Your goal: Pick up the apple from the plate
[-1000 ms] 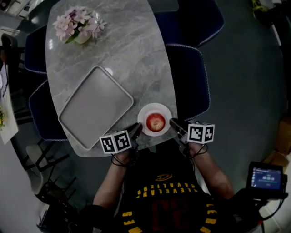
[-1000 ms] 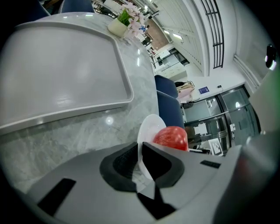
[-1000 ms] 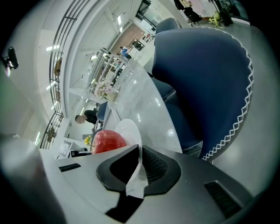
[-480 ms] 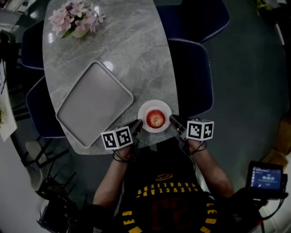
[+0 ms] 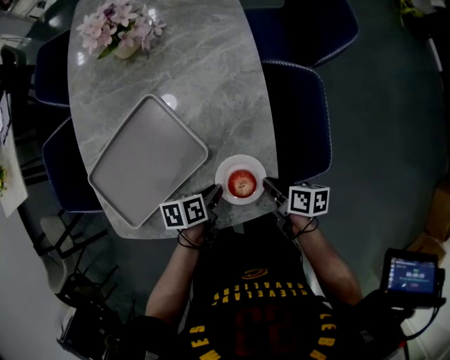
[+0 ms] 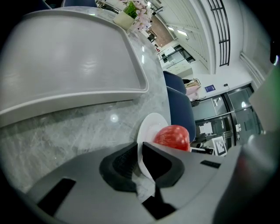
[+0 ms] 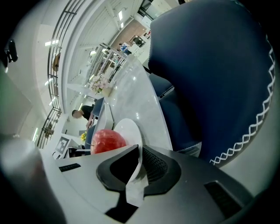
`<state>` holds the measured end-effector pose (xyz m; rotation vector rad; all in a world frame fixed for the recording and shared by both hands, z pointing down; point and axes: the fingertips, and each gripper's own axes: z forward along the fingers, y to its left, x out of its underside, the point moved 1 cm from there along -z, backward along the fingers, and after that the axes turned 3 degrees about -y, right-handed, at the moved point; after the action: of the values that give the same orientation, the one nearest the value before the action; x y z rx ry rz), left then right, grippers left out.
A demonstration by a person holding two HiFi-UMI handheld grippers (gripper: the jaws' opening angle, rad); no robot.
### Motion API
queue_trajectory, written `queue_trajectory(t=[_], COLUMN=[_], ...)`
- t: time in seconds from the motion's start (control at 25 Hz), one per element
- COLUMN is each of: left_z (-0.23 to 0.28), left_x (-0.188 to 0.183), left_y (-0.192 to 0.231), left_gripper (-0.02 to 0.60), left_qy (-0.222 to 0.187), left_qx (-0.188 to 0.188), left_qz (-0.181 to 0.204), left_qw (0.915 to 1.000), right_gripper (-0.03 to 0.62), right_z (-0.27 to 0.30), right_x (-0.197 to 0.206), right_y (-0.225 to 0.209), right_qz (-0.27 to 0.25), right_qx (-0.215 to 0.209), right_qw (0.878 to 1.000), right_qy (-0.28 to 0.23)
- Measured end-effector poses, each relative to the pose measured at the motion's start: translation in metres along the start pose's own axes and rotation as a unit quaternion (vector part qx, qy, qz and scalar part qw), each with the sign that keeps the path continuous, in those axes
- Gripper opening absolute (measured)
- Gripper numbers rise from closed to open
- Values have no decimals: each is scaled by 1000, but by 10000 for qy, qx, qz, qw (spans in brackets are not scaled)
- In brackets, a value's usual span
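Barely anything shifts from a second ago: in the head view both grippers stay locked on the plate [image 5: 240,161], and it sits where it was, by the tray's [image 5: 148,158] near corner.

From above, the left gripper [image 5: 213,195] comes at the plate's left rim and the right gripper [image 5: 269,186] at its right rim. The apple [image 5: 242,184] sits red in the plate's middle, squarely between the two. That view does not show how the jaws stand.

Now the left gripper view gives it: the left gripper [image 6: 140,159] has its jaws nearly together, and the plate's [image 6: 151,127] thin white rim is pinched between the dark fingers [image 6: 120,162]. The apple [image 6: 172,136] rises just past the fingertips, further in on the plate, not between the pads. Beyond the plate lies the tray [image 6: 65,65], and far beyond that the flowers [image 6: 133,11].

Over in the right gripper view it is the mirror picture. The right gripper [image 7: 139,164] is closed down on the plate's [image 7: 129,129] opposite rim, white edge running between its fingers [image 7: 155,166]. The apple [image 7: 107,139] is just ahead of the tips, clear of the pads. Only this view shows the blue chair [image 7: 218,65] filling the side away from the plate, and a person [image 7: 81,114] standing far behind it.
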<state>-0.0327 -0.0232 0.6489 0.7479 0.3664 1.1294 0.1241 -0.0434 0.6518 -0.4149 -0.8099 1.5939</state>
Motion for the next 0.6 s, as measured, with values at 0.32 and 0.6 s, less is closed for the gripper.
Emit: queue_trajectory(t=[0.32,0.6], left_z=[5,1], left_x=[1,-6], left_y=[4,11], left_gripper=[35,51], left_qy=[-36,-193], left_qx=[23,-272], left_qz=[53,358], left_qw=[10000,9988], right_gripper=[37,40], right_z=[5,7], right_x=[0,-2], right_y=[-3,-11], right_qz=[-285,-794], right_qx=[81,528], right_qw=[9996,9954], right_qy=[-13,21])
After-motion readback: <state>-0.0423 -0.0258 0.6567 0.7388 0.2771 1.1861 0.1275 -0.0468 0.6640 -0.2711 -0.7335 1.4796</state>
